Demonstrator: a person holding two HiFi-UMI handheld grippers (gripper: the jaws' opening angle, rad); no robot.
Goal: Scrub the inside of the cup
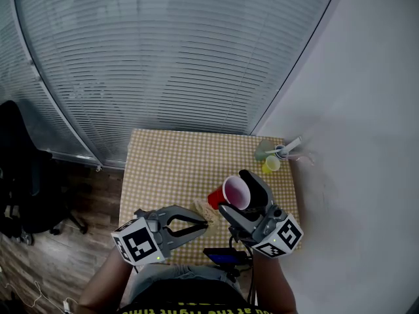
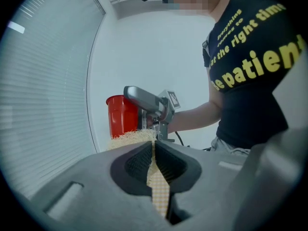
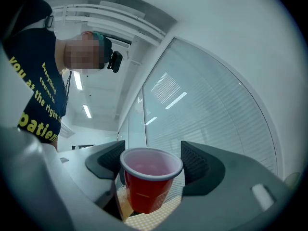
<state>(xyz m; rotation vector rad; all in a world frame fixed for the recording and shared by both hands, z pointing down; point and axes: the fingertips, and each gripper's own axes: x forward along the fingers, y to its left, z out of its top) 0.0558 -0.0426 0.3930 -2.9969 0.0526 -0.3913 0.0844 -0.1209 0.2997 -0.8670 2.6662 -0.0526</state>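
With the right gripper (image 3: 153,163), jaws closed to the cup's width, grips the cup (image 3: 144,191) mouth-up over the table (image 1: 163,162), probably steadying it for scrubbing. With the left gripper (image 2: 155,153), jaws almost together, pinches a pale scrubber (image 2: 129,138). Points right toward eleven o'clock and left toward three, scrubber at the cup's eight o'clock, not yet inside.

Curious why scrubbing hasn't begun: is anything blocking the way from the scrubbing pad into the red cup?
Nothing visible blocks it. The cup, clamped in the right gripper, has its mouth open and bare. The pad, pinched in the left gripper, sits beside the cup's outer wall, so it only needs to come round the rim.
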